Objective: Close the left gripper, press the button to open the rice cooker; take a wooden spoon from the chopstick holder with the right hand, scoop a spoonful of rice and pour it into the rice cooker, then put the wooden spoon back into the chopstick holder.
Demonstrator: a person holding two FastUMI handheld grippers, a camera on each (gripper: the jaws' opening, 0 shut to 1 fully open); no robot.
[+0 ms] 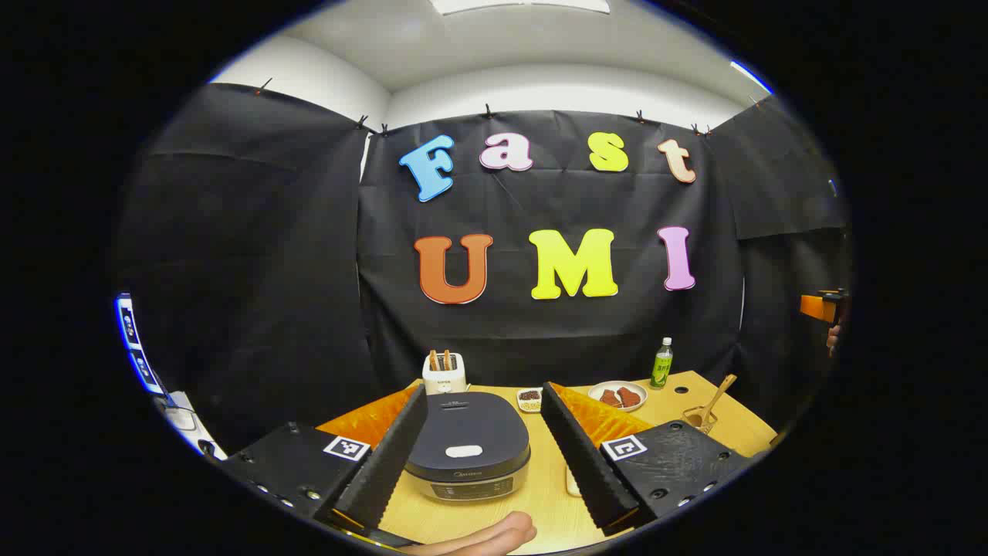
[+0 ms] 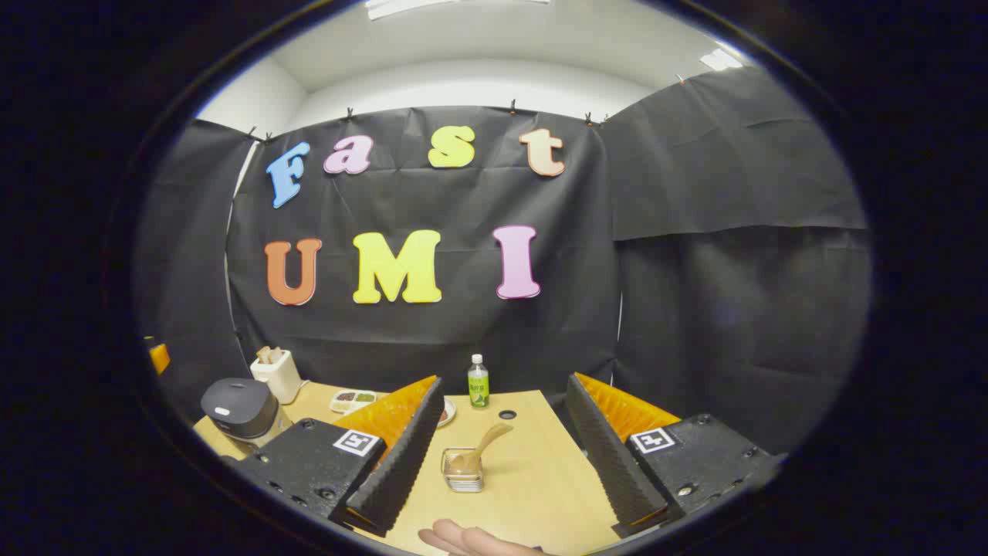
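Observation:
The dark rice cooker sits on the wooden table with its lid down and a pale button on top. My left gripper is open, its fingers standing either side of the cooker and short of it. The wooden spoon leans in a small clear holder straight ahead of my right gripper, which is open and empty. In the left gripper view the spoon and the holder stand to the right. The cooker appears far left in the right gripper view.
A white toaster stands behind the cooker. A small dish of beans, a plate with brown pieces and a green bottle line the table's back. A finger shows at the bottom edge.

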